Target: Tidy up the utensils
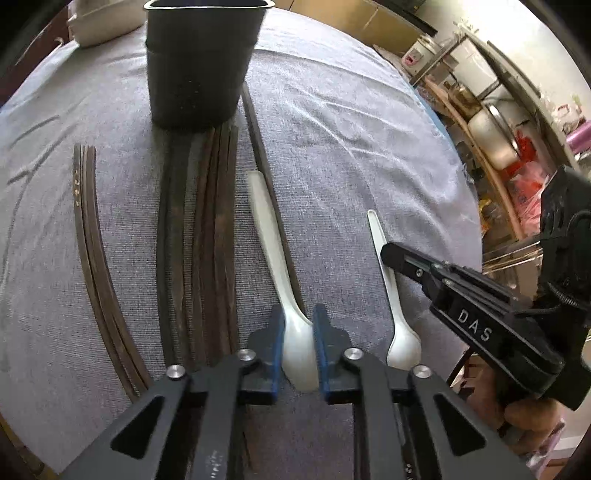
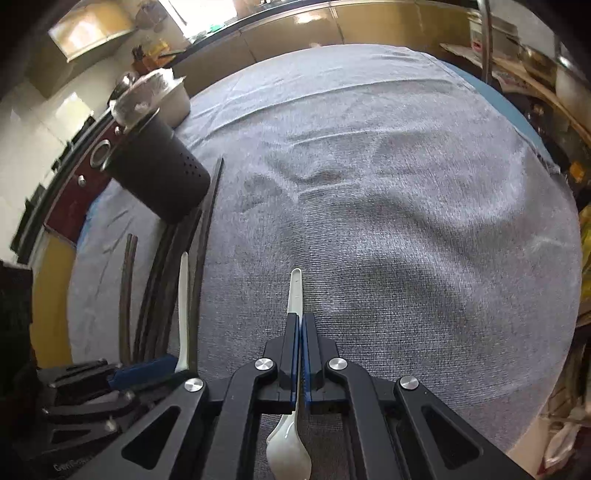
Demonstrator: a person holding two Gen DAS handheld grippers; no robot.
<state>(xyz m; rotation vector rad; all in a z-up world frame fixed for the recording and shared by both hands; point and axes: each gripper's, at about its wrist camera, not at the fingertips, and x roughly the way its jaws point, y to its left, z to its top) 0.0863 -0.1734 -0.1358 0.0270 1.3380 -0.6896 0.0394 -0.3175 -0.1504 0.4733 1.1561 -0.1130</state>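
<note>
Two white plastic spoons lie on the grey cloth. My left gripper (image 1: pixel 298 325) has its blue pads on either side of the bowl of the left spoon (image 1: pixel 273 258), closed against it. My right gripper (image 2: pixel 300 325) is shut on the handle of the right spoon (image 2: pixel 295 291); this spoon also shows in the left wrist view (image 1: pixel 397 325), with the right gripper (image 1: pixel 391 254) over it. Several dark chopsticks (image 1: pixel 199 240) lie left of the spoons. A black utensil holder (image 1: pixel 195 62) stands upright at the far end; it also shows in the right wrist view (image 2: pixel 159 173).
A separate pair of chopsticks (image 1: pixel 92 236) lies further left. A white container (image 1: pixel 99 22) sits behind the holder. The cloth-covered table (image 2: pixel 388 184) stretches to the right. Cluttered shelves (image 1: pixel 498 122) stand beyond the table's right edge.
</note>
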